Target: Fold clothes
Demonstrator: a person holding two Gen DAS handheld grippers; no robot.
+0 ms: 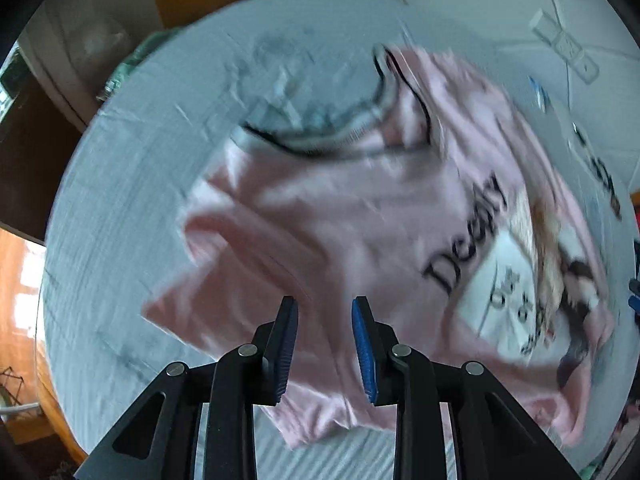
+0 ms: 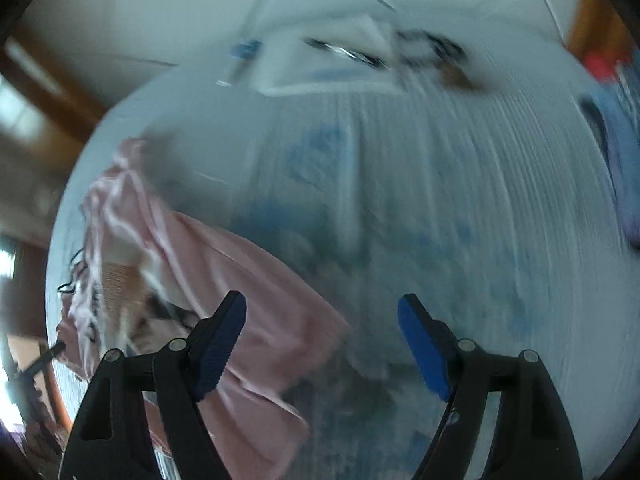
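Observation:
A pink T-shirt (image 1: 340, 216) with black "Deeply" lettering and a printed picture lies crumpled on a pale blue-grey cloth-covered surface (image 1: 132, 184). Its neckline faces the far side. My left gripper (image 1: 325, 308) hovers over the shirt's near part, jaws open a little, with nothing between them. In the right wrist view the shirt (image 2: 248, 304) lies at the lower left. My right gripper (image 2: 322, 308) is wide open and empty over the cloth (image 2: 460, 208), just right of the shirt's edge. The right wrist view is blurred.
A wooden edge and floor (image 1: 20, 280) lie at the left. A white power strip (image 1: 564, 46) sits far right. A white flat object (image 2: 320, 64) and dark small items (image 2: 432, 50) lie at the far side; blue-purple items (image 2: 624, 152) lie at right.

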